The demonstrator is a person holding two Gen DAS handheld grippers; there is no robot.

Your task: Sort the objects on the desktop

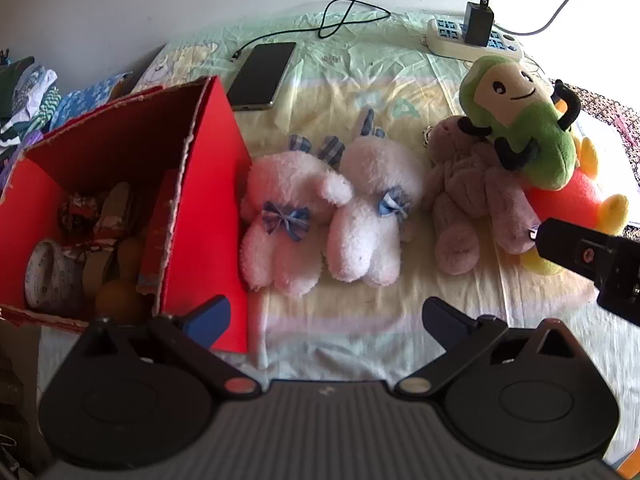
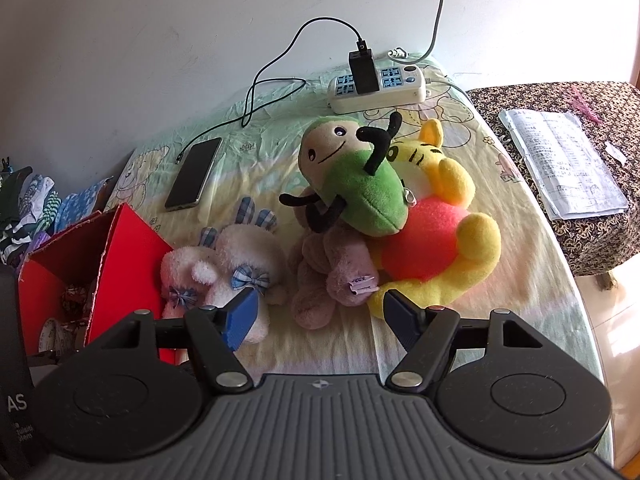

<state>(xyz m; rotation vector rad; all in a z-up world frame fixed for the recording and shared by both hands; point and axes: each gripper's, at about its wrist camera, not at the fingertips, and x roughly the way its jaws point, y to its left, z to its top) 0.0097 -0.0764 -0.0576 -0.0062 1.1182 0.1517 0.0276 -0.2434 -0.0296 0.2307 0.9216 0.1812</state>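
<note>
On the cloth-covered desktop (image 1: 360,320) ahead of me, both tools hang clear with nothing held: the left gripper (image 1: 326,316) has its blue-padded fingers spread wide, and the right gripper (image 2: 320,316) is just as far apart. The plush toys lie in a row beside the red cardboard box (image 1: 208,184): two pink bunnies (image 1: 320,216) touching its wall, then a mauve plush (image 2: 332,272), with a green plush (image 2: 360,192) slumped over it and over a yellow-and-orange tiger (image 2: 440,240). I judge the next step to be a first pick, and I would take the green plush from the top of the heap, so nothing beneath gets dragged along. Everything here is soft, fluffy pile that will squash, so I would close deep across a body, not on a thin limb or ribbon bow. The box is torn at its rim and already holds small items. A phone (image 1: 262,76) and power strip (image 2: 376,88) sit well behind; I would keep clear of the cable.
</note>
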